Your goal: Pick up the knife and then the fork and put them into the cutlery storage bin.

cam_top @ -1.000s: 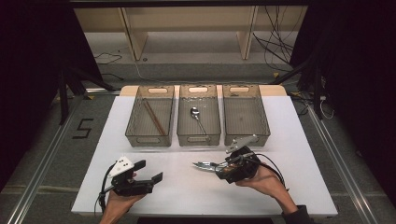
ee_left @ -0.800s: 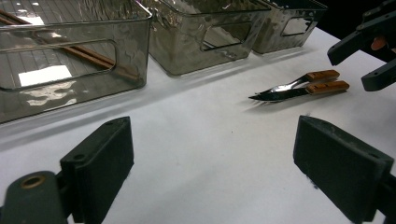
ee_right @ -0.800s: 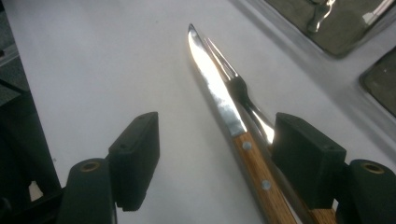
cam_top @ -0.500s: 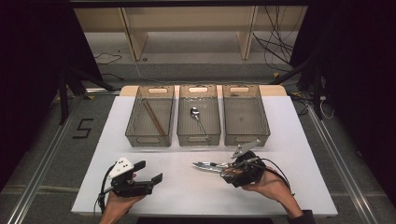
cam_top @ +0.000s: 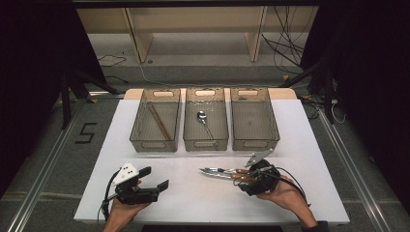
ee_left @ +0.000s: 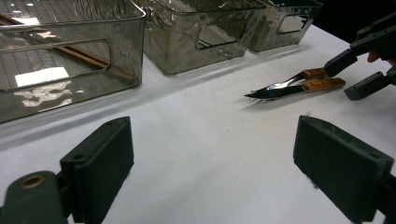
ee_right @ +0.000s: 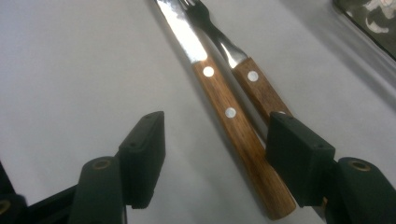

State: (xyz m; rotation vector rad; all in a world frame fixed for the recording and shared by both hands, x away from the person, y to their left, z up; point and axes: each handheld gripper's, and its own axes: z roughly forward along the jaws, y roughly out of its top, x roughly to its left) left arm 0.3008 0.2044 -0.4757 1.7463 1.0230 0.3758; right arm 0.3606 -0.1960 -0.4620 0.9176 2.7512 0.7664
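Two pieces of cutlery are left on the bare table [cam_top: 159, 121], judging by how things lie: a knife [ee_right: 223, 112] and a fork [ee_right: 252, 84] with wooden handles, side by side and touching or nearly so, near the front edge and right of the middle, tips pointing toward the left edge. Three clear bins stand in a row along the far edge. The left bin [cam_top: 155, 121] already holds a pair of chopsticks [cam_top: 158, 121], the middle bin [cam_top: 205, 121] holds a spoon [cam_top: 204, 121], and the right bin [cam_top: 253, 121] looks empty, though glare on its floor makes that hard to swear to. So the sorting seems about half done, with the knife and fork yet to be lifted and dropped into bins, probably the empty one. The right gripper [ee_right: 212, 156] has its jaws spread over the handle ends; the knife handle lies between them, one jaw sits over the end of the fork handle, and no pad presses on either yet. The left gripper [ee_left: 212, 154] hangs above the table near the front left corner, jaws wide apart and holding nothing. Against the frame a second earlier, the right gripper has come lower and closer onto the handles, and its jaws have just been closing with the knife handle between them. The left gripper, the bins and the cutlery sit where they were.
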